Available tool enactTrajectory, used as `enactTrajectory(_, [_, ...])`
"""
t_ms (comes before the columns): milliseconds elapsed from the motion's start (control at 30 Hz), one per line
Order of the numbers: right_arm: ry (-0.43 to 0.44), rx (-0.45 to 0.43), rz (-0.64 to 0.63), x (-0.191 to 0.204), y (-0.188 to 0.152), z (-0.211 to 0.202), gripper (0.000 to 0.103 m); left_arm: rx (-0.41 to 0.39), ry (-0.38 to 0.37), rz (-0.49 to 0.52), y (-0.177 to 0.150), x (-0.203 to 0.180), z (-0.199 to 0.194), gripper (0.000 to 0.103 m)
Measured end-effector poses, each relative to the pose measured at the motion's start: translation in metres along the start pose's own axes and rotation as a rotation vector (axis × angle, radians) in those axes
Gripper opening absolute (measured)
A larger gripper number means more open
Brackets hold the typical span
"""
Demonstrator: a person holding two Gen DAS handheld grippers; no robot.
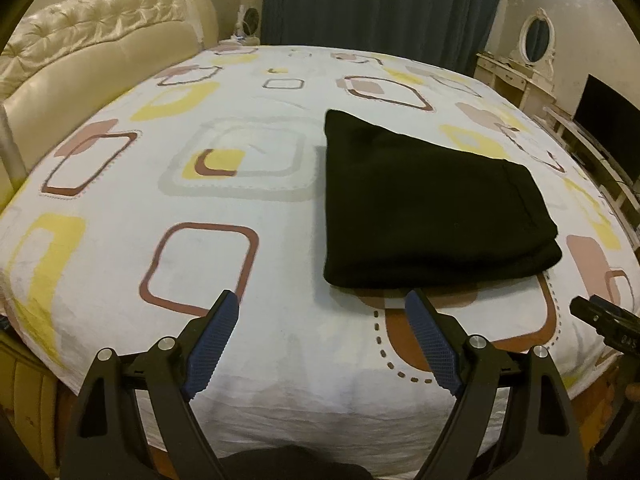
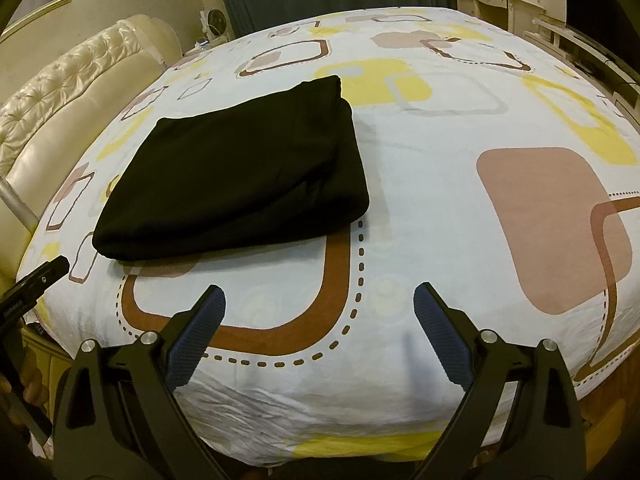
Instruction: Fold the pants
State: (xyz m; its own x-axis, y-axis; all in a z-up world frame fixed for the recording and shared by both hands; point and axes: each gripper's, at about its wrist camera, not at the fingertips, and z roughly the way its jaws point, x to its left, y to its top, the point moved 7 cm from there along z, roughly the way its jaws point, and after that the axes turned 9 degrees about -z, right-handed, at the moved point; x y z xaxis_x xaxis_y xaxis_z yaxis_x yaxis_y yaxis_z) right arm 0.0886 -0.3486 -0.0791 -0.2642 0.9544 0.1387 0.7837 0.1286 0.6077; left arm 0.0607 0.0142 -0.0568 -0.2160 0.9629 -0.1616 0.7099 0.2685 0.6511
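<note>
The black pants (image 1: 424, 204) lie folded into a compact stack on the bed, right of centre in the left wrist view. In the right wrist view the pants (image 2: 236, 172) sit left of centre. My left gripper (image 1: 322, 300) is open and empty, hovering over the bed's near edge just short of the stack's near left corner. My right gripper (image 2: 318, 292) is open and empty, near the bed's front edge, to the right of the stack. The right gripper's tip (image 1: 600, 316) shows at the right edge of the left wrist view.
The bed has a white sheet (image 1: 200, 208) with yellow, pink and brown squares. A cream tufted headboard (image 1: 92, 48) stands at the left. A dark curtain (image 1: 380, 4) hangs behind. A dressing table with oval mirror (image 1: 536, 40) and a dark screen (image 1: 608, 108) stand at the right.
</note>
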Motion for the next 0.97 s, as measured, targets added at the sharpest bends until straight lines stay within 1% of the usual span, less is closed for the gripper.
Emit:
enactTrajectory(133, [0.004,0.003,-0.001,0.001,-0.001,0.001,0.095,-0.013,0.011,0.034,-0.001,-0.003,-0.001,0.084])
enactTrajectory(267, [0.008,0.007,-0.005,0.003,-0.002,0.002,0.095,-0.015,0.006,0.041,-0.001,-0.004,-0.001,0.085])
enactTrajectory(400, [0.010,0.008,-0.010,0.005,-0.002,0.002,0.095,-0.006,0.019,0.049,-0.002,-0.004,0.000,0.087])
enactTrajectory(500, [0.013,0.012,-0.014,0.006,-0.003,0.003,0.095,-0.004,0.063,0.042,0.000,-0.001,0.003,0.089])
enactTrajectory(533, [0.016,0.011,-0.018,0.007,-0.003,0.004,0.095,-0.002,0.094,0.035,0.001,0.002,0.004,0.092])
enactTrajectory(567, [0.017,0.010,-0.023,0.007,-0.003,0.004,0.095,-0.004,0.146,0.024,0.003,0.006,0.004,0.092])
enactTrajectory(600, [0.019,0.010,-0.026,0.008,-0.004,0.004,0.095,-0.017,0.143,0.018,0.005,0.007,0.003,0.092])
enactTrajectory(633, [0.023,0.014,-0.027,0.009,-0.005,0.005,0.095,-0.030,0.113,0.007,0.009,0.007,0.000,0.092])
enactTrajectory(667, [0.032,0.021,-0.026,0.010,-0.006,0.006,0.095,-0.025,0.109,0.005,0.010,0.008,-0.001,0.092])
enactTrajectory(700, [0.037,0.025,-0.022,0.011,-0.006,0.006,0.095,-0.025,0.088,0.010,0.017,0.007,-0.004,0.092])
enactTrajectory(767, [0.058,0.024,-0.007,0.010,-0.001,0.004,0.095,-0.062,0.077,0.012,0.032,0.010,-0.011,0.092])
enactTrajectory(833, [0.067,-0.003,0.000,0.005,0.013,0.000,0.095,-0.108,0.071,0.030,0.053,0.018,-0.015,0.092])
enactTrajectory(900, [0.059,-0.035,0.010,-0.005,0.035,-0.001,0.096,-0.146,0.133,0.054,0.084,0.037,-0.003,0.092])
enactTrajectory(967, [0.034,-0.067,0.022,-0.025,0.073,0.009,0.098,-0.164,0.167,0.037,0.112,0.054,0.016,0.092])
